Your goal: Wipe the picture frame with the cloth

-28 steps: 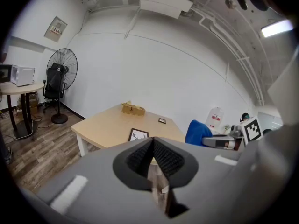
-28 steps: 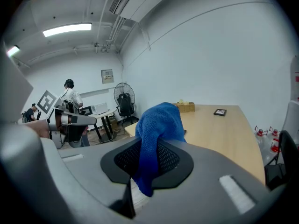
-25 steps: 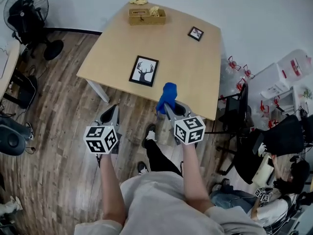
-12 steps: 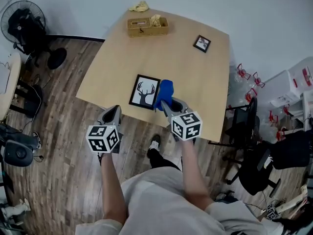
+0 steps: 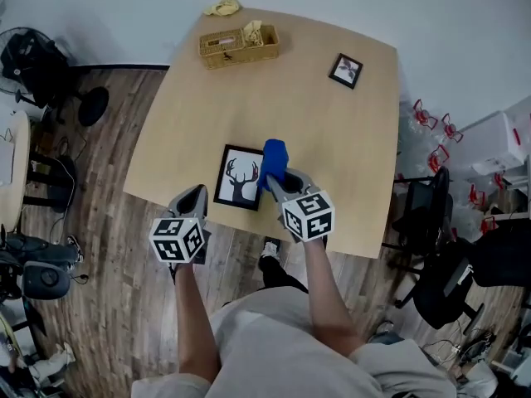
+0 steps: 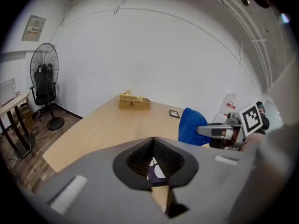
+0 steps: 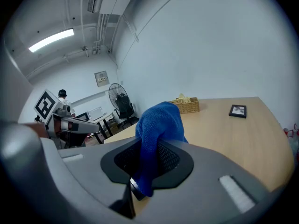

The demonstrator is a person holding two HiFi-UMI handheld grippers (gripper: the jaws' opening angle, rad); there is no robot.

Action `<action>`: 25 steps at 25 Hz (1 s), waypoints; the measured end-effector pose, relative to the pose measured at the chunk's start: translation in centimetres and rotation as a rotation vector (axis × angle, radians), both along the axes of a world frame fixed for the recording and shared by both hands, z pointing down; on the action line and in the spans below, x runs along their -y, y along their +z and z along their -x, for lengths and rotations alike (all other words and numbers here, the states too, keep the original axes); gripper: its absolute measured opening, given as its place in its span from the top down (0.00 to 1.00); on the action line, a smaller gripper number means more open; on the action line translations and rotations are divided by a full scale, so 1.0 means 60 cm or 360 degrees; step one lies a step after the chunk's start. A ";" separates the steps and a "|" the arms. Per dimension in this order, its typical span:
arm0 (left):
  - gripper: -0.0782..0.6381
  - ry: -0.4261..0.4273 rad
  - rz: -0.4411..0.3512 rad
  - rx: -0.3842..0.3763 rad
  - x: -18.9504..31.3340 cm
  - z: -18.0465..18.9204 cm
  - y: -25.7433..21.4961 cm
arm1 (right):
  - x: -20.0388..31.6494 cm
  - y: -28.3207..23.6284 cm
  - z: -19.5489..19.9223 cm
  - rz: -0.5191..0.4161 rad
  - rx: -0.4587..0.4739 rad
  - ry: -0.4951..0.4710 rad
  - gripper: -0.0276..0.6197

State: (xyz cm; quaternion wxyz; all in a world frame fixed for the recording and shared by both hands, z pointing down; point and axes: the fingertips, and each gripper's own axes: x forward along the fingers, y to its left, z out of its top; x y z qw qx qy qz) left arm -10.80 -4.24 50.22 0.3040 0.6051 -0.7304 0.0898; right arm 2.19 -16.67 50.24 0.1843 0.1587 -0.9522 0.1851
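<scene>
A black picture frame [image 5: 239, 177] with a deer print lies flat near the table's front edge. My right gripper [image 5: 278, 185] is shut on a blue cloth [image 5: 273, 161], which hangs over the frame's right edge. In the right gripper view the cloth [image 7: 159, 125] bunches up out of the closed jaws. My left gripper [image 5: 192, 197] is shut and holds nothing, just off the table's front edge, below and left of the frame. In the left gripper view a bit of the frame [image 6: 156, 169] shows under its jaws, with the cloth [image 6: 190, 126] to the right.
On the wooden table [image 5: 315, 131] a wicker basket [image 5: 238, 46] stands at the back left, with a yellow rag [image 5: 222, 7] behind it. A small black frame [image 5: 346, 70] lies at the back right. A fan [image 5: 33, 56] stands left; chairs [image 5: 440, 280] crowd the right.
Both grippers have moved forward toward the table. The blue cloth went from in front of the table edge to over the deer frame's right side. The left gripper stays shut.
</scene>
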 end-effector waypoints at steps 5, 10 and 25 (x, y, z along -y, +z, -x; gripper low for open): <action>0.82 0.0111 0.0129 0.0046 0.049 -0.004 0.036 | 0.038 0.054 0.002 0.0099 -0.0023 0.0053 0.88; 0.82 0.0190 0.0221 0.0080 0.070 0.003 0.066 | 0.053 0.103 -0.005 0.0167 -0.0095 0.0081 0.88; 0.82 0.0865 0.0433 0.0114 0.117 0.059 0.204 | 0.092 0.160 0.051 0.0043 -0.0352 0.0188 0.88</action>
